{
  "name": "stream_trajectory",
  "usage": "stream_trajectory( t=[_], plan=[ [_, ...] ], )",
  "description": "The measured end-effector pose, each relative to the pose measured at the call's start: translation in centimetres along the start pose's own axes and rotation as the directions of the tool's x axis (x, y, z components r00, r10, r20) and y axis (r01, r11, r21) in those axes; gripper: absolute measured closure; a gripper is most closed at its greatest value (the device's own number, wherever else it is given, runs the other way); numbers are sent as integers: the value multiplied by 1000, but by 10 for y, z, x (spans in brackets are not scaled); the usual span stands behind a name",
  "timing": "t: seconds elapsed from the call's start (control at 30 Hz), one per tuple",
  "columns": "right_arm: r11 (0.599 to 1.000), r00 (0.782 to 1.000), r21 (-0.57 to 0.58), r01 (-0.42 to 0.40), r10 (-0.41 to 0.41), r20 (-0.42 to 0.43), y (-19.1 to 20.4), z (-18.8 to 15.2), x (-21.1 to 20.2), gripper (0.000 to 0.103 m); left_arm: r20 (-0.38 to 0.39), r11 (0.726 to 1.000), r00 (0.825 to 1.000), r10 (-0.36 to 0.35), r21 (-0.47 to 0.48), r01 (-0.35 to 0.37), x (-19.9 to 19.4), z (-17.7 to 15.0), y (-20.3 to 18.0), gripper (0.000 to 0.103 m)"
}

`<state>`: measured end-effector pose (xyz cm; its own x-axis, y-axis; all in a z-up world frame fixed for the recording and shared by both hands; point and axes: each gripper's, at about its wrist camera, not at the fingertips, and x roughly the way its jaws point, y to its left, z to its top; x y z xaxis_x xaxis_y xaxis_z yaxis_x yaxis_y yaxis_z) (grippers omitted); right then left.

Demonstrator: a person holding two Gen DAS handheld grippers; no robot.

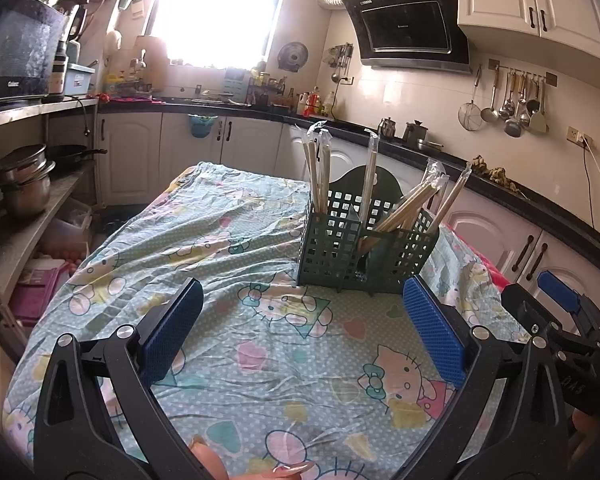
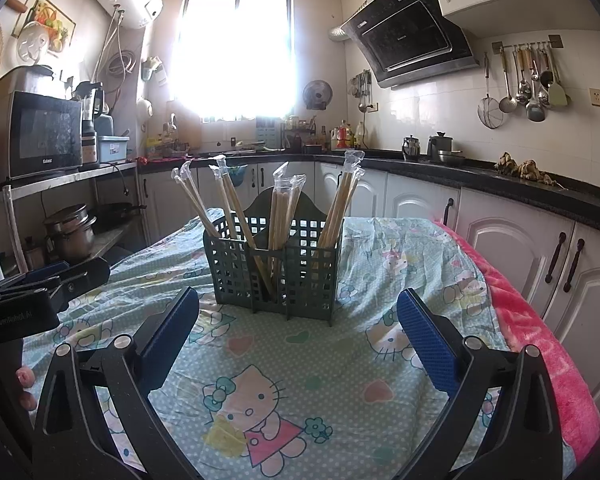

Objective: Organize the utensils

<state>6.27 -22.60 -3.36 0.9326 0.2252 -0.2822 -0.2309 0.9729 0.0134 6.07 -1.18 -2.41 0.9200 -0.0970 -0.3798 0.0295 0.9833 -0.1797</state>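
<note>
Green plastic lattice caddy (image 2: 274, 268) holds wrapped wooden chopsticks (image 2: 280, 216) on cartoon-cat-clothed tabletop (image 2: 300, 360); left gripper (image 1: 302, 328) and right gripper (image 2: 298, 330) jaws wide, empty.

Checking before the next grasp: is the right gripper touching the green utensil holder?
Apart. The right wrist view shows bare tablecloth between the open right gripper and the holder.

Tablecloth (image 2: 400, 240): pale green-blue with white dots, printed with pink-and-white cartoon cats, hearts and flowers. Blanket (image 2: 540, 344) at its edge: bright pink. Utensil caddy (image 2: 272, 276): dark green grid. Chopsticks (image 2: 282, 212): light tan, in clear wrappers. Gripper pads (image 2: 428, 342): blue, apparently fine-textured; frames black.
</note>
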Motion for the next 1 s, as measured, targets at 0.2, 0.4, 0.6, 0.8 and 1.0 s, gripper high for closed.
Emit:
stream_trajectory(
  t=[0.2,0.4,0.6,0.8,1.0],
  plan=[
    [1000,1000,-1,-2,2,2,0,0,0,6,1,1000,1000,0,-1,0,-1,0,0,11],
    [1000,1000,-3,-1,1,-1,0,0,0,6,-1,1000,1000,3,0,-3,-1,0,0,11],
    [1000,1000,-2,-2,2,-2,0,-1,0,6,-7,1000,1000,4,-1,-4,-1,0,0,11],
    [1000,1000,-2,-3,3,-3,0,-1,0,6,-9,1000,1000,8,6,-8,0,-1,-1,11],
    [1000,1000,0,1,-1,-2,-1,0,0,6,-29,1000,999,13,17,-12,4,-3,-4,11]
  ],
)
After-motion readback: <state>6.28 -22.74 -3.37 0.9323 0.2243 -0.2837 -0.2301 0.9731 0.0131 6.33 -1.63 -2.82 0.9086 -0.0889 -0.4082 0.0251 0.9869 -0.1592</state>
